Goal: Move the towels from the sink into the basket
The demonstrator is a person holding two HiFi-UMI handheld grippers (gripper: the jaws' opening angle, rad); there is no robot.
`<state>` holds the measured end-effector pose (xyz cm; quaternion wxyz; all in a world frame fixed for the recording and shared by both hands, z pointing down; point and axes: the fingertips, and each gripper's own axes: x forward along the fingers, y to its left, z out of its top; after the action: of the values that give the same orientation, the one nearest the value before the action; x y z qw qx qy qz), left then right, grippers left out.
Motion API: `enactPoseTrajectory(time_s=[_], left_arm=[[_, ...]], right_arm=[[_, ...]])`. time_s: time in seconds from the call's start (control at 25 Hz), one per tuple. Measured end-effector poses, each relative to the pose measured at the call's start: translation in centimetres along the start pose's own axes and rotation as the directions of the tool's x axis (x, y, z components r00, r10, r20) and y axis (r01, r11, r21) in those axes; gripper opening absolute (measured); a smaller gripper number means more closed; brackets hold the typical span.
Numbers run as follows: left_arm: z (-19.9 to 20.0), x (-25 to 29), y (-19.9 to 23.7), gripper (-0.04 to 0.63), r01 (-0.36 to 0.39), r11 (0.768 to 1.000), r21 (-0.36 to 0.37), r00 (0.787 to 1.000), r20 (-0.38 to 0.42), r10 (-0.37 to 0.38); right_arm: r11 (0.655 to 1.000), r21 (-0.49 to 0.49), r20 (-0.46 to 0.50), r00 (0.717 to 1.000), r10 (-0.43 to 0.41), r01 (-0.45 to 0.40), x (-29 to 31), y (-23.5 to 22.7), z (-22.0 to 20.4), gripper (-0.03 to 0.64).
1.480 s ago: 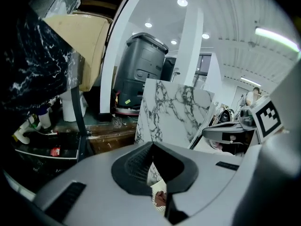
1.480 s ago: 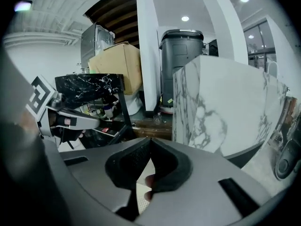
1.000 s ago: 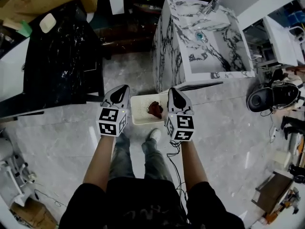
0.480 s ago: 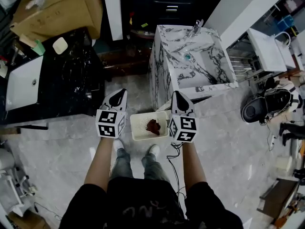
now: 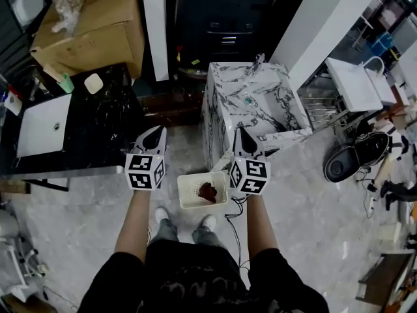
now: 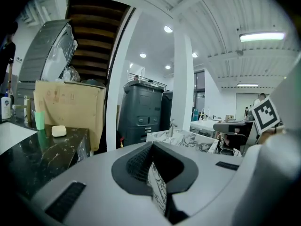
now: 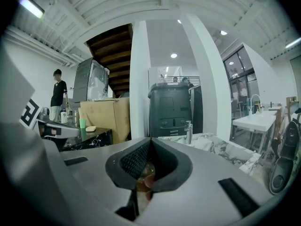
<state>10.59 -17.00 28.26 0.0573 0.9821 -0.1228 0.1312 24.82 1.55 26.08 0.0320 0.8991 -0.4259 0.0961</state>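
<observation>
A white slatted basket (image 5: 193, 199) stands on the floor in front of my feet, with a dark red towel (image 5: 207, 192) lying in it. Behind it stands the marble-patterned sink (image 5: 255, 103) with its tap (image 5: 257, 62); its bowl looks bare. My left gripper (image 5: 155, 135) hangs left of the basket and above it, jaws shut and empty. My right gripper (image 5: 240, 135) hangs over the basket's right edge, also shut with nothing held. In the left gripper view the left gripper (image 6: 151, 145) points nearly level toward the sink (image 6: 186, 139). The right gripper (image 7: 150, 140) likewise faces the tap (image 7: 188, 132).
A black marble counter (image 5: 98, 119) with a white basin (image 5: 42, 126) stands at the left, a cardboard box (image 5: 98, 25) behind it. A dark grey bin (image 5: 225, 28) is behind the sink. A black device (image 5: 352, 155) and clutter lie at right. A person (image 7: 59, 95) stands far off.
Both grippers have risen together, away from the basket. The basket and sink look smaller and farther below. The red towel stays in the basket.
</observation>
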Motion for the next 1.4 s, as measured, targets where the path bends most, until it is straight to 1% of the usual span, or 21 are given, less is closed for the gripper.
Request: enactPoseTrajectory(time_s=[0.32, 0.8, 1.04, 1.4], left_arm=[[4.0, -1.6, -0.3, 0.014, -0.026, 1.0, 0.017, 0.998, 0.059, 0.025], [8.3, -2.5, -2.8, 0.014, -0.046, 0.997, 0.063, 0.993, 0.115, 0.038], [9.7, -2.3, -3.4, 0.014, -0.061, 0.995, 0.079, 0.99, 0.134, 0.05], [9.9, -2.2, -3.2, 0.014, -0.1, 0.991, 0.092, 0.987, 0.136, 0.087]], right_arm=[[1.0, -0.009, 0.069, 0.998, -0.001, 0.001, -1.3, -1.0, 4.0, 0.014], [1.0, -0.016, 0.109, 0.994, 0.018, -0.016, -2.9, -2.6, 7.1, 0.013], [0.999, -0.036, 0.123, 0.992, 0.036, -0.032, -2.6, -2.9, 8.2, 0.012], [0.998, -0.046, 0.129, 0.99, 0.056, -0.051, -1.9, -3.7, 8.7, 0.012]])
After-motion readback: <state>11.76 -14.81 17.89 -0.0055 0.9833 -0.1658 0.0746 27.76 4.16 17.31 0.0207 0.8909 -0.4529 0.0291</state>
